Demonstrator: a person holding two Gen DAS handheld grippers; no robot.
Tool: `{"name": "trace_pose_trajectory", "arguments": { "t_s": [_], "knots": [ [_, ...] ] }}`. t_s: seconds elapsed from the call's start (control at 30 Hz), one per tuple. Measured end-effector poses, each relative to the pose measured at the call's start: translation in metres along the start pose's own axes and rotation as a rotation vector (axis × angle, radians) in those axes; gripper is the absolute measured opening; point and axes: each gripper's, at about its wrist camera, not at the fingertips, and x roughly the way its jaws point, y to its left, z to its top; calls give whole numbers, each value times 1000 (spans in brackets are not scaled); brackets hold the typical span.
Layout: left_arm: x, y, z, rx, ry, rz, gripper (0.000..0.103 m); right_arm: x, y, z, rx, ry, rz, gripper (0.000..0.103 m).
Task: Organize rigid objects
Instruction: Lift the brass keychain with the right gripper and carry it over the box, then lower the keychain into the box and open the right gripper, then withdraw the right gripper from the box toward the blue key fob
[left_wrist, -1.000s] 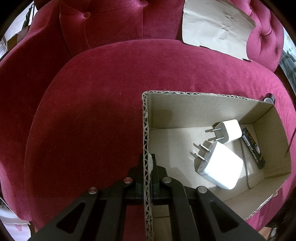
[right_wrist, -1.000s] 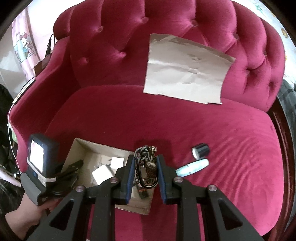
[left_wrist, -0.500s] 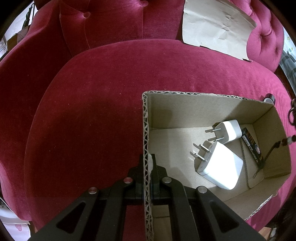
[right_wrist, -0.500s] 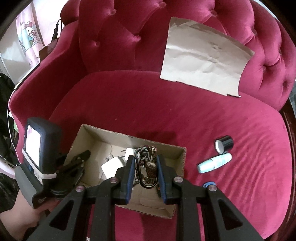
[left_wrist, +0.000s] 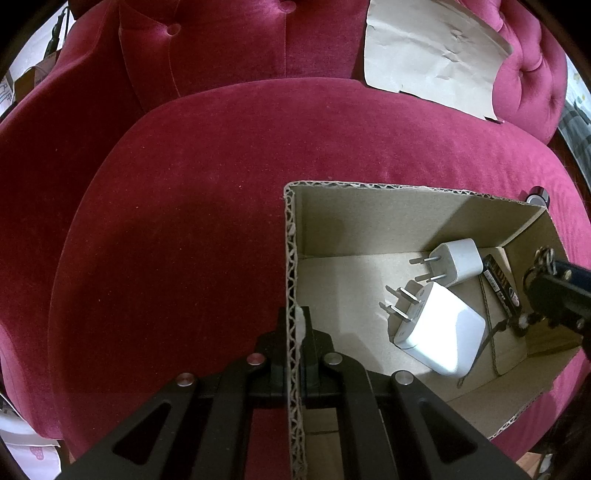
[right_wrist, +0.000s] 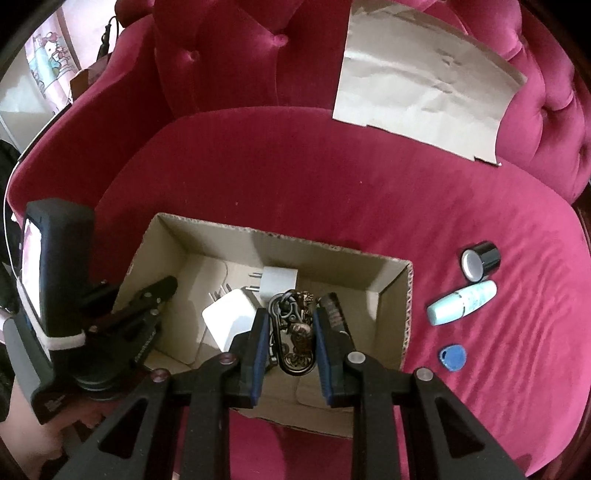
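Since a second ago the right gripper (right_wrist: 289, 341) has dropped toward the cardboard box (right_wrist: 406, 306), which was small and at lower left in its view and is now filling the lower centre. Left to right in the right wrist view: the left gripper (right_wrist: 147, 317) is sitting at the left edge with a hand (right_wrist: 26, 421) under it, clamping the box's left wall. In its own view the left gripper (left_wrist: 295, 325) is pinched fully shut on that wall (left_wrist: 291, 277), one finger outside, one inside.

Inside the box, a large white charger (right_wrist: 229, 319) is lying flat with its prongs pointing up-left, and a small white charger (right_wrist: 279, 284) is just behind it, prongs pointing left. A dark battery (right_wrist: 334, 314) is lying along the box's right side, its long axis running toward the upper left of the frame.

At lower centre the right gripper is holding a bronze keychain (right_wrist: 295, 339) in a narrow grip between its blue pads, over the box interior. The keychain's long axis is running up the frame along the fingers, carabiner end nearest the camera.

Right of the box on the red sofa seat (right_wrist: 295, 177): a black cap (right_wrist: 480, 258), a pale blue tube (right_wrist: 461, 302) pointing upper right, and a blue key fob (right_wrist: 452, 356). Brown paper (right_wrist: 424, 96) is leaning on the backrest at upper right.
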Motion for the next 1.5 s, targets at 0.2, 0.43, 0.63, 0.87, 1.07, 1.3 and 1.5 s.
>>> {"name": "trace_pose_trajectory", "arguments": {
  "t_s": [0.2, 0.43, 0.63, 0.87, 1.07, 1.3, 1.5],
  "knots": [
    [0, 0, 0, 0, 0, 0, 3, 4, -1, 0, 14, 8, 11, 25],
    [0, -1, 0, 1, 0, 2, 3, 5, -3, 2, 21, 17, 14, 25],
    [0, -1, 0, 0, 0, 4, 3, -4, -5, 6, 23, -28, -16, 86],
    [1, -2, 1, 0, 1, 5, 3, -6, -11, 8, 40, -36, -41, 101],
    [1, -2, 1, 1, 1, 5, 3, -11, -19, 7, 52, -49, -64, 101],
    [1, -2, 2, -1, 2, 7, 3, -22, -40, 8, 67, -62, -78, 101],
    [1, -3, 2, 0, 1, 8, 3, -29, -62, 10, 89, -71, -93, 101]
  ]
}}
